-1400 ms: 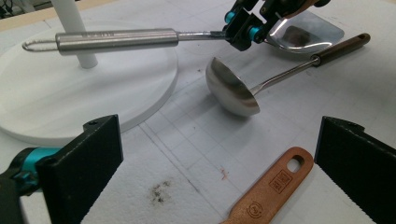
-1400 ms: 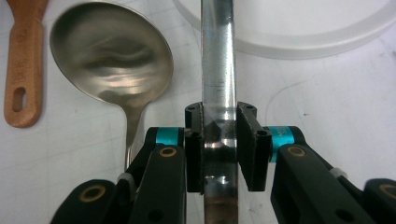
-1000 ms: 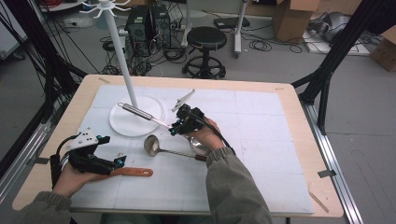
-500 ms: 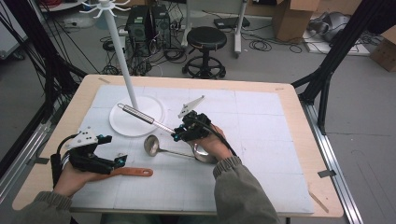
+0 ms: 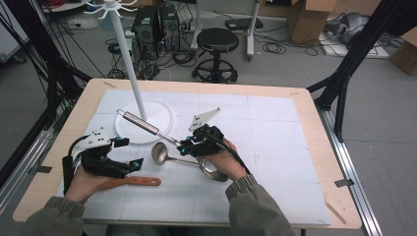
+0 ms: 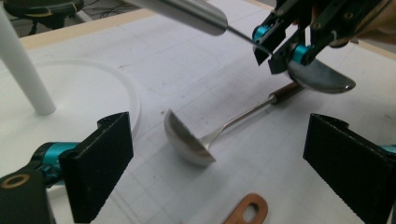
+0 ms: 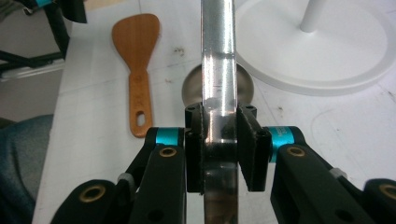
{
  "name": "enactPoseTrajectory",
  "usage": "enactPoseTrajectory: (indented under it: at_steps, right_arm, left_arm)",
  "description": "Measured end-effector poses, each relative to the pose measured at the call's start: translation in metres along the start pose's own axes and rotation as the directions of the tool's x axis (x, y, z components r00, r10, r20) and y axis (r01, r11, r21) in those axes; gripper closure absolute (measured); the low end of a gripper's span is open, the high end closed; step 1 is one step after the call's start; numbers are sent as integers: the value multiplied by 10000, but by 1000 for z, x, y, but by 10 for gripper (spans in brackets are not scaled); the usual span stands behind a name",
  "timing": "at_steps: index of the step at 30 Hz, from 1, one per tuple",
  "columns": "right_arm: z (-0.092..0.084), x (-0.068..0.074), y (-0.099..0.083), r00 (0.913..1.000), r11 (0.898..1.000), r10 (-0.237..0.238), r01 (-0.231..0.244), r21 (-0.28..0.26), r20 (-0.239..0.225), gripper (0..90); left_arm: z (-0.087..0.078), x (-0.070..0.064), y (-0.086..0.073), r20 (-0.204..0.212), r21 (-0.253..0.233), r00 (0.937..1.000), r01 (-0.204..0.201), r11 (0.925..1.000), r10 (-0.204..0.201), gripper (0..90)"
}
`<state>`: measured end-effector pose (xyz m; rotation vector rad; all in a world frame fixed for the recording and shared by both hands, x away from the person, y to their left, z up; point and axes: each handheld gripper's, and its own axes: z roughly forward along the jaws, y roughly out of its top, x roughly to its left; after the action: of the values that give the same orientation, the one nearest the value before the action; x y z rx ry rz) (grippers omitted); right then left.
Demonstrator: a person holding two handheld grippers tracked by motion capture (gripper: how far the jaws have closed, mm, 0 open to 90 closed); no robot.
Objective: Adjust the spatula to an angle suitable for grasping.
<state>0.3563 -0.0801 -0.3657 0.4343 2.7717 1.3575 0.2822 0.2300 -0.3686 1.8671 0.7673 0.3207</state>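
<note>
- Right gripper (image 5: 185,144) has shifted rightward with the steel utensil (image 5: 147,127), lifted clear of the mat (image 5: 275,147).
- Jaws clamped on its shaft; handle slants toward the white stand base (image 5: 160,110).
- Left gripper (image 5: 132,155) jaws apart, just been closing slightly, nothing between, above the wooden spatula (image 5: 130,182).

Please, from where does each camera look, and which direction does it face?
High view: above the person's side, facing forward and down on the table; both forearms, left gripper, right gripper.
Left gripper view: rides the left gripper, facing the ladle; own open jaws.
Right gripper view: rides the right gripper, along the steel handle it clamps.
Shared: ladle, wooden spatula.
</note>
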Motion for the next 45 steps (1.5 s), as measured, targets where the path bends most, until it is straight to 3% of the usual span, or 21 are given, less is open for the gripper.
enactPoseTrajectory:
  at_steps: [4, 9, 14, 22, 28, 45]
  right_arm:
    - [2, 5, -1, 9999, 9998, -49, 46, -181, -151, 750]
    - [7, 13, -2, 9996, 9996, -138, 131, -253, -264, 749]
    - [12, 18, -1, 9993, 9993, -243, 234, -305, -286, 750]
    - [19, 24, -1, 9997, 9981, 33, -47, -617, -225, 749]
    - [23, 27, 0, 9997, 9974, -15, -2, -715, -238, 749]
    - [35, 37, -1, 9999, 9966, 46, -37, -822, 112, 747]
  left_arm:
    - [5, -2, 6, 116, -97, 9999, 19, 10000, -18, 137]
    - [9, 0, 7, 277, -267, 9991, 326, 9991, -319, 195]
    - [11, 0, 9, 482, -500, 9973, 577, 9971, -553, 279]
    - [15, 1, 11, 769, -725, 9933, 919, 9931, -863, 462]
    - [17, 0, 11, 721, -681, 9931, 972, 9929, -923, 546]
    - [18, 1, 12, 808, -992, 9880, 1393, 9853, -1316, 636]
